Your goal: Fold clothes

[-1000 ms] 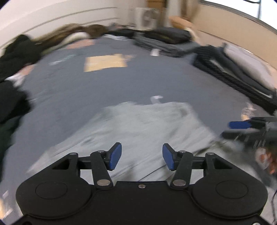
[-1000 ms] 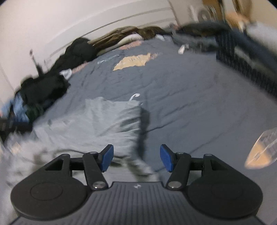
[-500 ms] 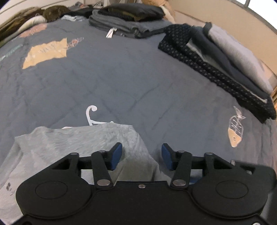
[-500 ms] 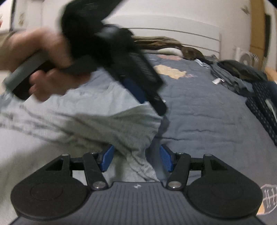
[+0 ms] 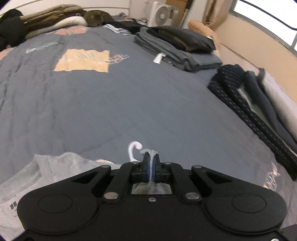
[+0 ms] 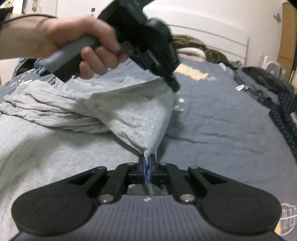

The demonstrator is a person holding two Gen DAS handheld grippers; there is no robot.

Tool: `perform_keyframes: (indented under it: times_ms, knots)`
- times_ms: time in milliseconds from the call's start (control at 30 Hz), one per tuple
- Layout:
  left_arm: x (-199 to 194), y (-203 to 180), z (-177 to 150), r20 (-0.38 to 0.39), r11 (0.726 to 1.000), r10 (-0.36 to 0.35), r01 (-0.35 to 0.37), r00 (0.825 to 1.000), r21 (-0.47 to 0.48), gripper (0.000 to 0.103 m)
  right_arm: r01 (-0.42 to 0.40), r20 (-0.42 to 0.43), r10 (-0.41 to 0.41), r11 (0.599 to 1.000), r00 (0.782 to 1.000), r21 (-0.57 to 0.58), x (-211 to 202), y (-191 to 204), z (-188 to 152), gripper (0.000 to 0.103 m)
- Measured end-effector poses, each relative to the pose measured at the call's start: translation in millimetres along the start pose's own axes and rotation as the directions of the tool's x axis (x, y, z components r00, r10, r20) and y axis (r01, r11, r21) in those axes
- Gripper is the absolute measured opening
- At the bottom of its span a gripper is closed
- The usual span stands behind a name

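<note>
A light grey garment [image 6: 130, 115] lies on the blue-grey bed cover [image 6: 213, 118], its near right end lifted. My right gripper [image 6: 147, 163] is shut on the lower corner of that end, cloth pinched between the blue pads. In the right wrist view a hand [image 6: 78, 48] holds my left gripper [image 6: 173, 84], which pinches the upper corner of the same edge. In the left wrist view my left gripper [image 5: 151, 159] is shut on a thin fold of grey cloth, and more of the garment [image 5: 37, 176] lies at lower left.
Folded dark and grey clothes [image 5: 176, 46] are stacked at the far right of the bed. A dotted navy garment and more folded items [image 5: 259, 103] line the right edge. A heap of dark and brown clothes [image 5: 46, 18] lies at the headboard; a fan [image 5: 161, 13] stands behind.
Both grippers went from open over the grey garment's edge to shut on its corners. The left gripper swung right and down onto the far corner, and the edge now hangs taut between them.
</note>
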State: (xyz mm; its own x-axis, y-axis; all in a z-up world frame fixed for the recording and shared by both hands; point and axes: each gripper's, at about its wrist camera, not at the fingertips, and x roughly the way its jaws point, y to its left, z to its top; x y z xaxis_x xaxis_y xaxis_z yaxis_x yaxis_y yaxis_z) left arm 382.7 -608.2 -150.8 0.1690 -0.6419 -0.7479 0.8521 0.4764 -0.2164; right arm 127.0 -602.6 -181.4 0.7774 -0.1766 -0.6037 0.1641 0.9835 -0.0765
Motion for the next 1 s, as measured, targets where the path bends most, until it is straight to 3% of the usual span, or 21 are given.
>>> perform_keyframes:
  times_ms: [67,133,167,233,300,333,467,533,567,667,733,800,967,1000]
  knots:
    - [13,2,0,-0.043,1.000,0.004,-0.004,0.999,-0.014,0.007,0.024,0.005,-0.024,1.000,1.000,0.007,-3,-6,2,0.002]
    - [23,-4,-3,-0.062,0.998,0.057,-0.056,0.996,0.017,0.010,0.029,-0.024,-0.029,1.000,0.999,-0.004,3,-6,-3,0.002]
    - [22,-4,-3,-0.066,0.999,0.053,-0.052,0.996,0.012,0.017,0.031,-0.039,-0.031,0.999,0.999,-0.010,6,-6,-5,0.002]
    - [14,0,-4,-0.061,1.000,0.019,-0.019,0.998,-0.004,0.025,0.025,-0.058,-0.027,0.999,0.998,-0.035,11,-4,-9,0.002]
    - [2,6,-6,-0.045,0.999,-0.038,0.037,0.998,-0.025,0.043,0.024,-0.062,-0.027,0.999,0.998,-0.045,11,-4,-8,0.003]
    - [-1,6,-9,-0.056,0.999,-0.050,0.050,0.997,-0.013,0.043,0.024,-0.064,-0.027,0.999,0.998,-0.046,10,-5,-7,0.004]
    - [1,8,-16,-0.091,0.997,-0.073,0.073,0.993,-0.003,0.042,0.019,-0.059,-0.020,1.000,0.998,-0.011,4,-12,-2,0.007]
    - [5,10,-20,-0.104,0.996,-0.088,0.087,0.991,-0.017,0.029,0.039,-0.016,-0.039,0.999,0.999,0.000,-5,-13,4,0.010]
    - [8,9,-20,-0.110,0.996,-0.094,0.093,0.989,-0.015,0.017,0.035,0.011,-0.035,0.999,0.999,0.002,-8,-12,6,0.013]
    - [15,5,-21,-0.127,0.994,-0.112,0.111,0.986,-0.009,0.009,0.024,0.065,-0.024,1.000,0.998,-0.013,-11,-5,8,0.014]
    - [12,4,-21,-0.112,0.995,-0.100,0.101,0.989,0.004,0.006,0.017,0.032,-0.016,0.999,0.999,-0.050,-2,2,4,0.013]
    - [9,5,-19,-0.082,0.997,-0.082,0.083,0.993,0.008,0.005,0.007,-0.013,-0.008,0.997,1.000,-0.081,9,7,-1,0.002]
    - [6,23,-4,0.043,0.998,0.022,-0.019,0.999,-0.061,0.003,0.014,-0.035,-0.019,0.992,0.999,-0.127,12,7,-6,0.000]
    - [9,30,-1,0.040,0.995,0.030,-0.026,0.999,-0.093,0.003,0.015,-0.053,-0.022,0.990,0.998,-0.138,14,8,-7,0.000]
